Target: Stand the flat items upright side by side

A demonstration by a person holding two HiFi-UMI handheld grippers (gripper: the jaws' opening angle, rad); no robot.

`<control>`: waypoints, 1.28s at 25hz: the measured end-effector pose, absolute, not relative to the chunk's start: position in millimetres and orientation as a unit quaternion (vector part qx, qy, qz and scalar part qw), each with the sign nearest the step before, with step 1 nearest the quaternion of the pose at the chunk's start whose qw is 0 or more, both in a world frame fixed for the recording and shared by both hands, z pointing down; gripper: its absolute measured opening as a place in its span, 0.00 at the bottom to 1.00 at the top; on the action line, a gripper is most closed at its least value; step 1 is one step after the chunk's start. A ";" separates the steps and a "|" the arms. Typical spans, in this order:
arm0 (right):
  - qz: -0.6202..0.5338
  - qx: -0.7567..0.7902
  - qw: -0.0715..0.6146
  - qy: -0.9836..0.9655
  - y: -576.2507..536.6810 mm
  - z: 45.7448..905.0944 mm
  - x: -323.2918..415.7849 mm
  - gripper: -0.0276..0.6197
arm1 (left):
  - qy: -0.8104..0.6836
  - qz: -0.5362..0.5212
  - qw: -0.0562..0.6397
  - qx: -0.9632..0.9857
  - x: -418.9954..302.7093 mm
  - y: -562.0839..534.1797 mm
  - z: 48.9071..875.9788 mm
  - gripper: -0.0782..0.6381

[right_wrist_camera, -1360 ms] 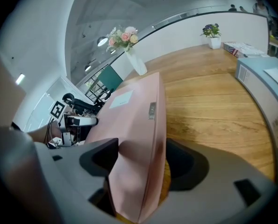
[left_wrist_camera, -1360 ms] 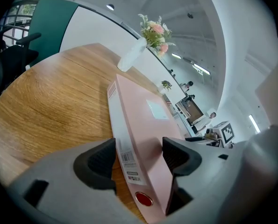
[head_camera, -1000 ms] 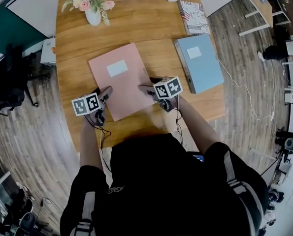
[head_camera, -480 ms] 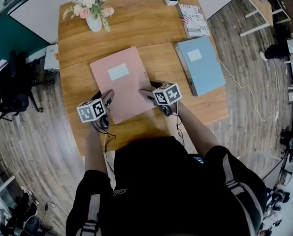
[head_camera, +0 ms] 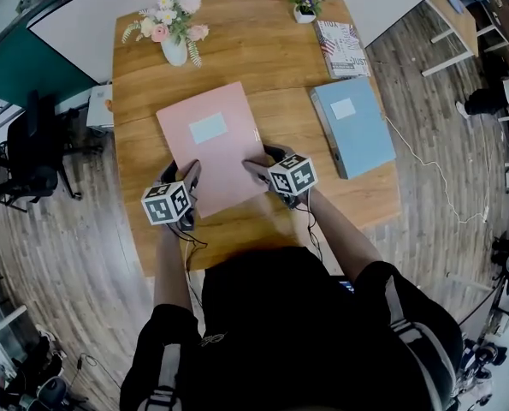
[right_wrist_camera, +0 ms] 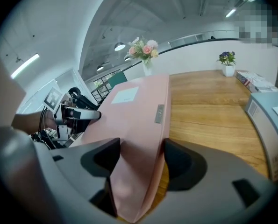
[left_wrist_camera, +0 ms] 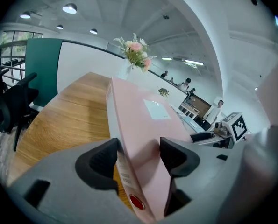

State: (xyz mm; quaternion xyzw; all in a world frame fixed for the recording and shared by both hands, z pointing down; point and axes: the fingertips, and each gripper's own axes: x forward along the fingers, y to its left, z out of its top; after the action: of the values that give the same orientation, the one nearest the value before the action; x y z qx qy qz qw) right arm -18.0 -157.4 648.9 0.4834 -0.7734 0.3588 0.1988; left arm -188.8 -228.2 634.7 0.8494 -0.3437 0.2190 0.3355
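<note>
Wooden desk [head_camera: 263,41] with warm plank grain, seen from above. Pink folder [head_camera: 210,144], smooth rectangular card, lying on its broad face at the middle of the desk, short end toward the near edge. Blank white rectangular label [head_camera: 208,128] on its cover. On its spine, a round red sticker [left_wrist_camera: 137,202] and a strip of small print too fine to read.

Left claw [left_wrist_camera: 139,154] at the folder's near left corner, jaws closing, dark padded tips touching spine and cover. Right claw [right_wrist_camera: 141,158] at the near right corner, jaws wide and pinching the same folder across its thickness. A small metal slot [right_wrist_camera: 160,113] on that edge.

Blue binder [head_camera: 354,125], thicker and box-shaped, flat beside the right edge, with a small white label on top. Magazine [head_camera: 341,48] at the far right corner, busy black-and-white print with a flag motif, one word seeming to read "JUST". White vase of pink and cream flowers [head_camera: 175,32] near the far left corner. Small white pot of purple flowers [head_camera: 305,5] at the far edge.
</note>
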 end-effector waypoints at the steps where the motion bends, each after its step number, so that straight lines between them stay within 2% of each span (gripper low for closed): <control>1: 0.352 0.484 0.197 -0.776 -159.0 647.0 -18.7 0.51 | -0.347 0.216 0.328 0.852 -189.8 -229.4 631.1 0.51; 24: 0.194 0.460 0.156 -0.852 -184.3 605.5 -57.2 0.50 | -0.456 0.156 0.169 0.860 -234.7 -216.7 559.2 0.50; 32: 0.149 0.470 0.153 -0.856 -198.7 595.6 -53.6 0.50 | -0.469 0.140 0.118 0.864 -229.9 -223.8 542.2 0.50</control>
State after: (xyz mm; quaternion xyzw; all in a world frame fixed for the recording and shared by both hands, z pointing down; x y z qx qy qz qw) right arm -53.6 -198.7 595.6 0.4698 -0.8564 0.1492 0.1535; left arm -229.9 -223.8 542.2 0.8640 -0.4688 0.1404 0.1182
